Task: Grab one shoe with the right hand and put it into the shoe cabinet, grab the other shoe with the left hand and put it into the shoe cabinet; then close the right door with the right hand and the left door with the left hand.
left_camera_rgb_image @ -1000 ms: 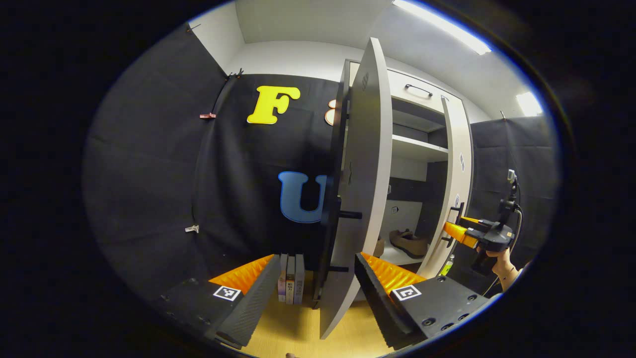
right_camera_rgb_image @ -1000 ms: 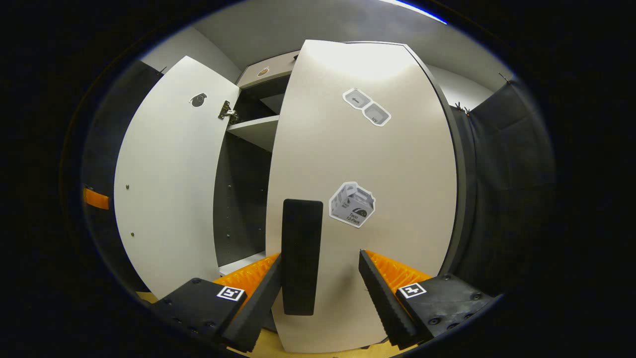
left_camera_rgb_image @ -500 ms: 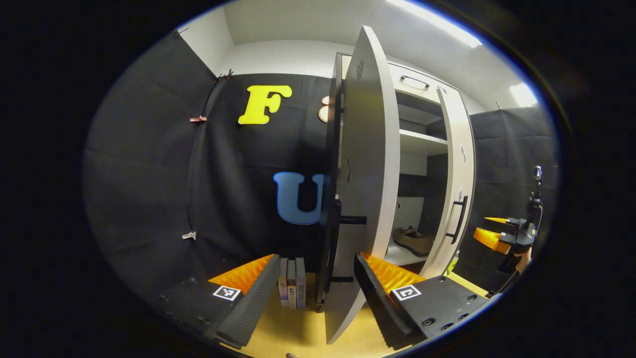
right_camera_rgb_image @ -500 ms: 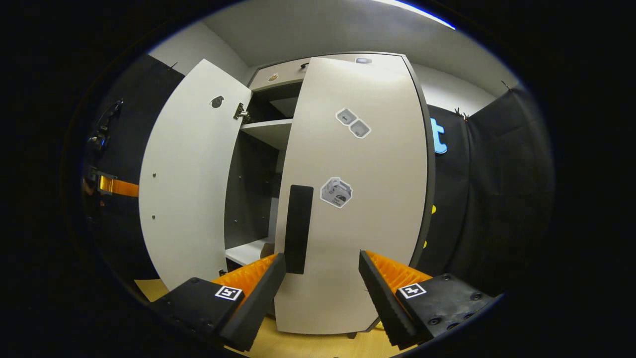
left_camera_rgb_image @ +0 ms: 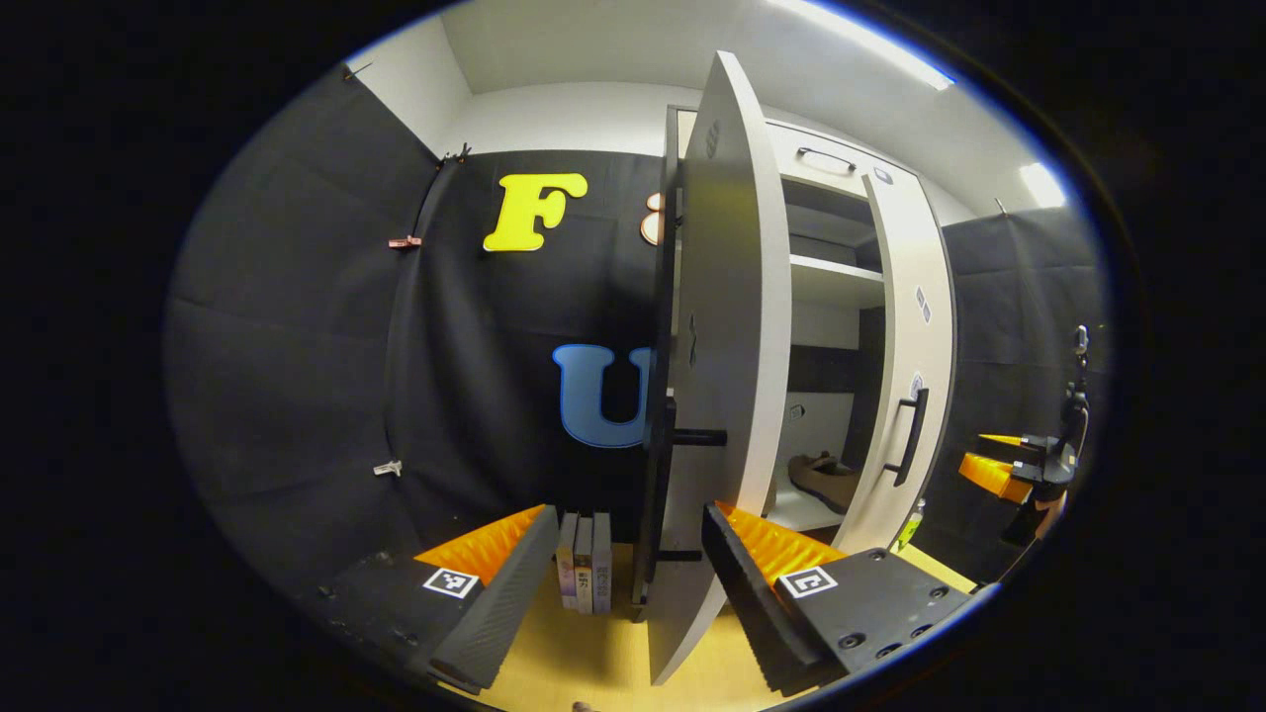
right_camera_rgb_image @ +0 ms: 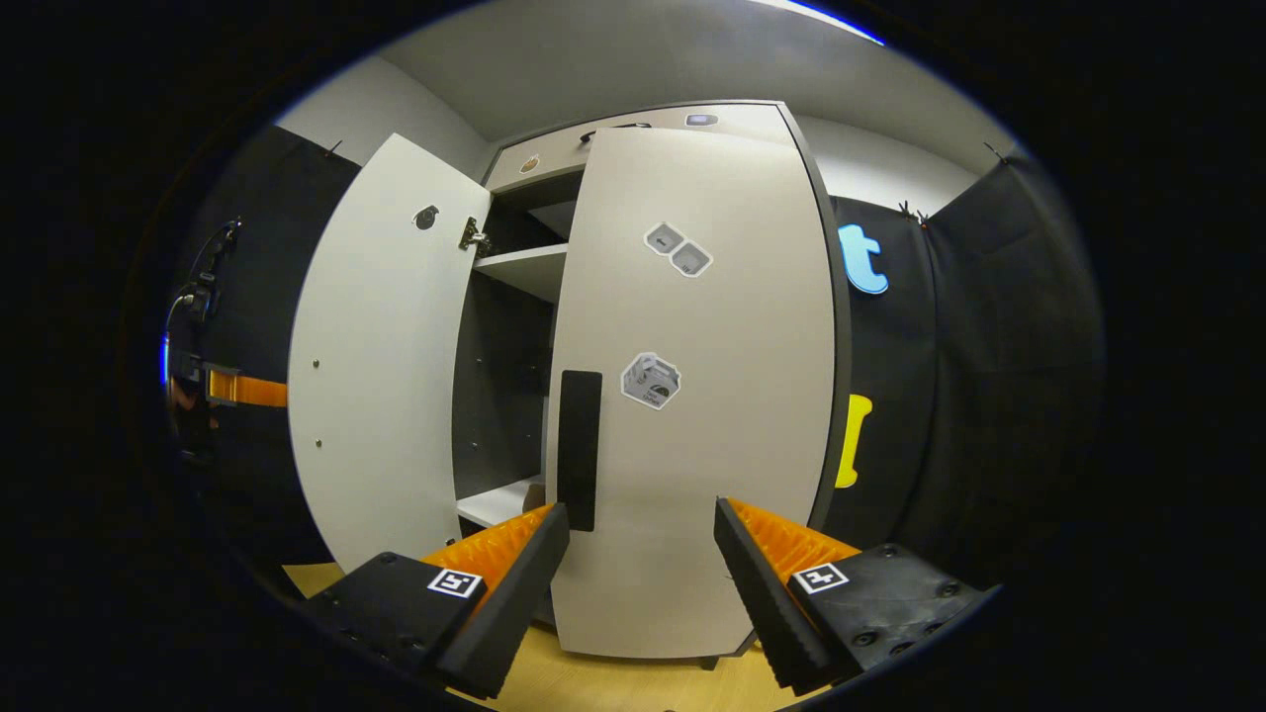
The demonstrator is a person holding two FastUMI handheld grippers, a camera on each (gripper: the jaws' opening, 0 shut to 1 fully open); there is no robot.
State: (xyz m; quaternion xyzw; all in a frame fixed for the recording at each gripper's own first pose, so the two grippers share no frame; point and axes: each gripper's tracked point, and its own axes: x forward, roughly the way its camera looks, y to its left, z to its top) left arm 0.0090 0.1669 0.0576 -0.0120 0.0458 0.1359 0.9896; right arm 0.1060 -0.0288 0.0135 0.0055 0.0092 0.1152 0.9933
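A brown shoe lies on the bottom shelf inside the white shoe cabinet. The left door stands wide open, edge-on just ahead of my left gripper, which is open and holds nothing. Its black handle sticks out above the gripper. In the right gripper view, the right door covers most of its half of the cabinet, its black handle just above my open right gripper. The right gripper also appears far off, apart from the right door.
Several books stand on the wooden floor by the left door's foot. A drawer with a handle tops the cabinet. The other hand's gripper shows beyond the open left door.
The right gripper has drawn back from the right door, which has swung further toward shut. The left gripper has barely shifted and the left door stays open.
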